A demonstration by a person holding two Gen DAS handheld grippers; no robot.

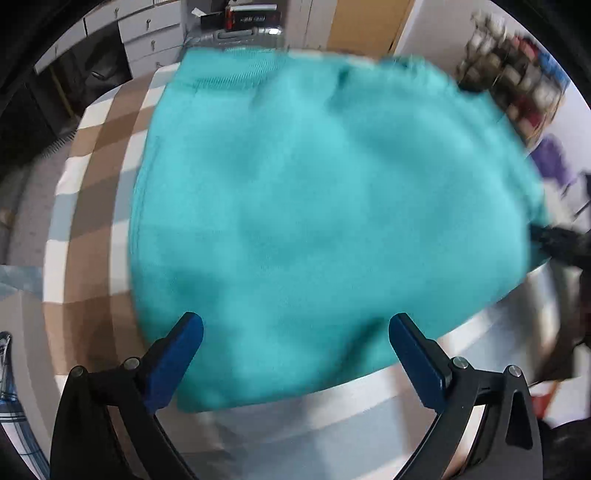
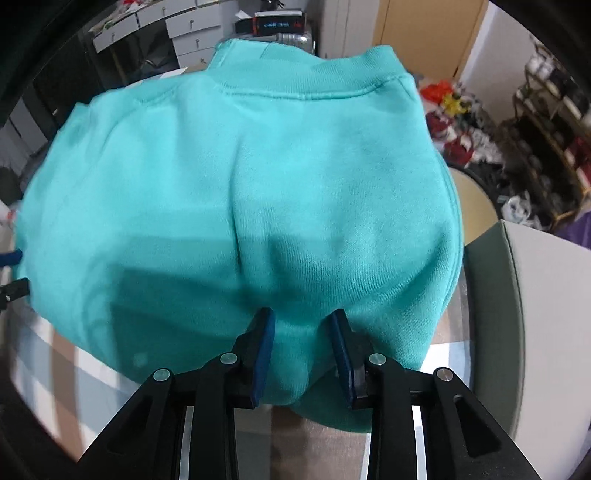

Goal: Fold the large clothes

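A teal sweatshirt (image 1: 314, 206) lies folded into a compact bundle on the checked table (image 1: 96, 155). In the right wrist view the sweatshirt (image 2: 258, 192) shows its ribbed hem at the far side. My left gripper (image 1: 295, 325) is open wide, its blue pads either side of the near edge of the cloth, holding nothing. My right gripper (image 2: 303, 332) has its pads partly closed around a raised bulge of the sweatshirt's near edge. The right gripper appears as a dark blurred shape at the right edge of the left wrist view (image 1: 554, 243).
White drawer units (image 1: 147, 33) and a suitcase (image 1: 236, 37) stand behind the table. Shelves with clutter (image 2: 535, 129) are at the right. A grey-white box (image 2: 535, 314) sits at the table's right side. The left wrist view is motion-blurred.
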